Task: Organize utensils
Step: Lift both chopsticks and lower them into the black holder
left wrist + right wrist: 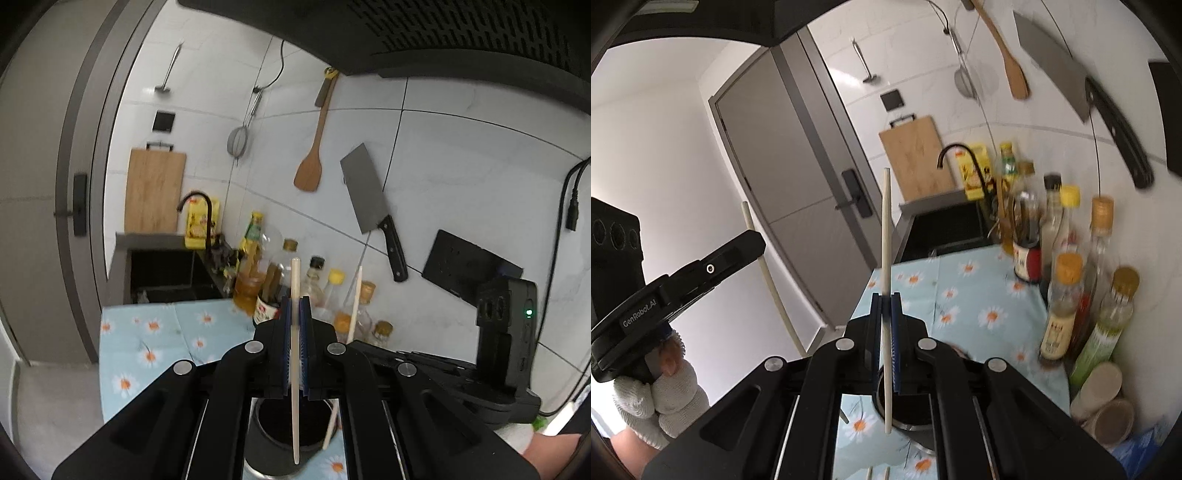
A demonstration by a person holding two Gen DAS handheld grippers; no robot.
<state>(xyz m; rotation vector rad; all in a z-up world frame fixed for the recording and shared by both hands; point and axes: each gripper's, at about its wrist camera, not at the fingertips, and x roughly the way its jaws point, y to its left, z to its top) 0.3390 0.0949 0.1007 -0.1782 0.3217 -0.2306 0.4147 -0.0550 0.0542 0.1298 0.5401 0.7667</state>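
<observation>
Left gripper: clamped on one pale, slim chopstick, upright above the dark round cup.
Right gripper: likewise pinching a second chopstick over that cup.
Risk: smooth sticks may pivot or slip, missing the rim.

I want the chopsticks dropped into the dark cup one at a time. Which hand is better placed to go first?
Left, probably: its chopstick hangs over the cup's opening, while the right one's tip sits near the rim.

Chopstick – pale, matt; cleaver – dull metal; spatula – wood.
</observation>
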